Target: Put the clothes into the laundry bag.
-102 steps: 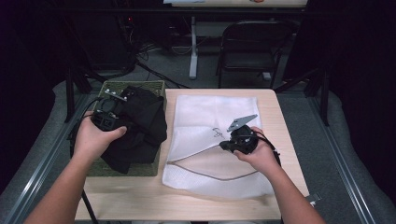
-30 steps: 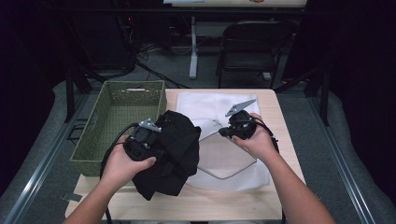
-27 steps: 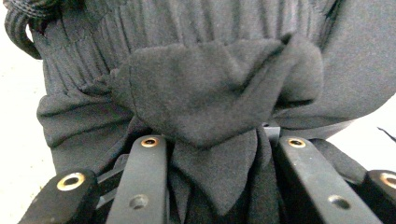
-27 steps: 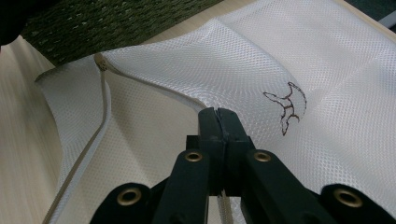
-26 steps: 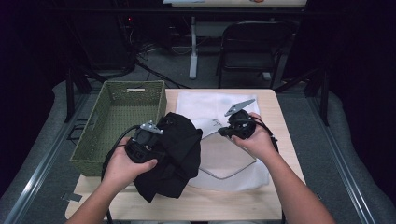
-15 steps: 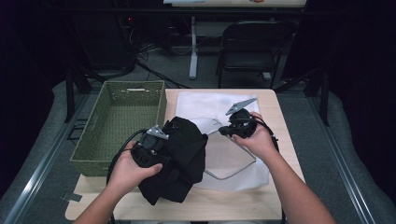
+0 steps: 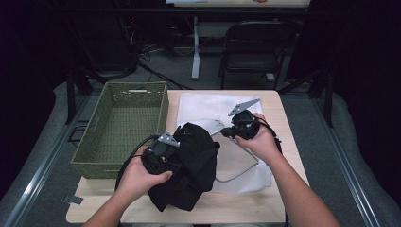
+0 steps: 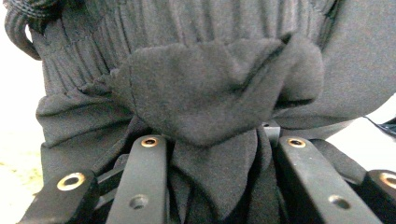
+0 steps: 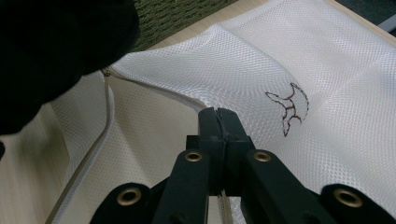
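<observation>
A black garment (image 7: 191, 165) hangs bunched from my left gripper (image 7: 180, 158), which is shut on it just above the table's front half. In the left gripper view the dark cloth (image 8: 210, 88) is pinched between the jaws of that gripper (image 8: 215, 140) and covers their tips. A white mesh bag (image 7: 203, 106) lies on the table. My right gripper (image 7: 223, 132) is shut on its upper edge and holds the mouth lifted. In the right gripper view the closed gripper (image 9: 217, 114) pinches the mesh bag (image 9: 317, 65) beside a small stitched emblem (image 9: 289, 107). The garment (image 9: 56, 46) sits close to the mouth.
A green woven basket (image 7: 123, 123) stands at the table's left side and holds nothing. Bare wood of the table (image 7: 236, 208) shows along the front edge. A folding chair (image 7: 255, 47) and cables sit on the floor beyond the table.
My left gripper carried the black garment out of the basket and rightward to the bag's mouth. The right gripper has lifted the bag's edge slightly and otherwise held its place.
</observation>
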The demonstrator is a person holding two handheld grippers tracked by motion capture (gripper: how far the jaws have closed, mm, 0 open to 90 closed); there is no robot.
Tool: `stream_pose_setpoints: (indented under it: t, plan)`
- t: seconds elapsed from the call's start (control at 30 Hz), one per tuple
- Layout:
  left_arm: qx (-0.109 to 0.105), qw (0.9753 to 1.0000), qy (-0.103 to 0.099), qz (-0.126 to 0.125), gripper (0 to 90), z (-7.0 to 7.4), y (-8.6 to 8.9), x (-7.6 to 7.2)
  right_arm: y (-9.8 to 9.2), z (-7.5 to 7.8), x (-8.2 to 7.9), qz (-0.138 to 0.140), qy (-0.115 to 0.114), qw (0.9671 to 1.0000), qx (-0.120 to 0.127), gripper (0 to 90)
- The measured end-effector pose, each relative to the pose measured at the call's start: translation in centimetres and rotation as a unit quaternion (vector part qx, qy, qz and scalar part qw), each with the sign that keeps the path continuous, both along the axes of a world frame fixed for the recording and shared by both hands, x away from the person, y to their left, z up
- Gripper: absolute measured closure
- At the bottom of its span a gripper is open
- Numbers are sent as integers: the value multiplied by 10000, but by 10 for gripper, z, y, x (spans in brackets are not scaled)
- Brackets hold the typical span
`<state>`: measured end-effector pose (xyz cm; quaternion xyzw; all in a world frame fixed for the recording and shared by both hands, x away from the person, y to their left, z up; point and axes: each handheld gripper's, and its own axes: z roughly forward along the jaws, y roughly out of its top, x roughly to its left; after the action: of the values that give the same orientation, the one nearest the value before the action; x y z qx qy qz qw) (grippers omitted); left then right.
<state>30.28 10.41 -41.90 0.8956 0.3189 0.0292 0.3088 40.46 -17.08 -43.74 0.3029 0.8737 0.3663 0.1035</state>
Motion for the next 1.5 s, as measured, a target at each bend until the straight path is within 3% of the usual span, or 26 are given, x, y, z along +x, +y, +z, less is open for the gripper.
stream_pose_setpoints:
  t: [0.8, 1.5]
  plan:
    - [95, 9991, 184, -373, 671, -35, -33, -7, 1, 0, -1, -11, 2, 10000, 86, 899]
    - [64, 9973, 329, -656, 671, -55, -65, 3, 0, 1, -3, 24, -17, 9998, 182, 899]
